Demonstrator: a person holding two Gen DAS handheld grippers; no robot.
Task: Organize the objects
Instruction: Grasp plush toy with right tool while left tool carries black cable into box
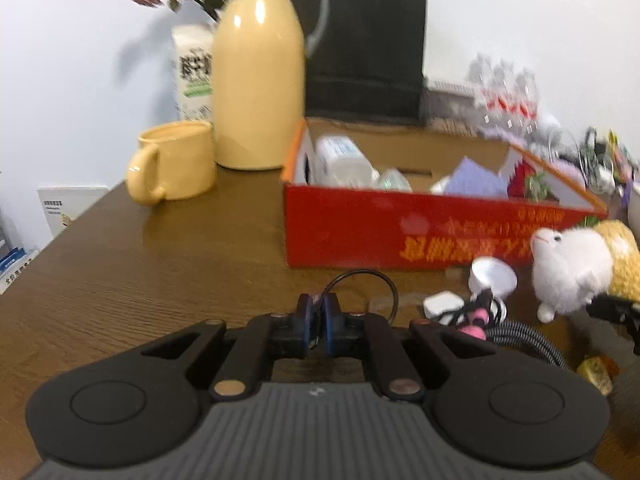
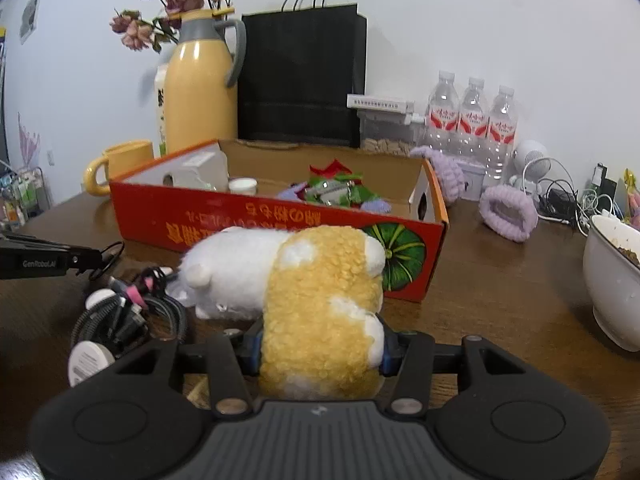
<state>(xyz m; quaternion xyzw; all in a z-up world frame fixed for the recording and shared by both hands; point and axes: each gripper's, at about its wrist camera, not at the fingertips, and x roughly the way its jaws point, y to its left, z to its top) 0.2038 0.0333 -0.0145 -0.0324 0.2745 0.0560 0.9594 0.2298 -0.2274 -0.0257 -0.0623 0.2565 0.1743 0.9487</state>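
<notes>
Fingers of the right gripper (image 2: 320, 350) squeeze the back end of a soft toy (image 2: 304, 280), white in front and yellow behind. The toy lies on the brown table (image 2: 500, 300), touching the front wall of the red box (image 2: 280, 220). Small things sit inside the box.

The left gripper (image 1: 318, 316) has its fingers pressed almost together. A thin black cable loop (image 1: 362, 280) sticks up from between them, so it looks pinched there. A tangle of cords (image 2: 128, 312) lies just left of the toy. A yellow jug (image 1: 258, 92) and a yellow mug (image 1: 176, 162) stand behind, left of the box.
</notes>
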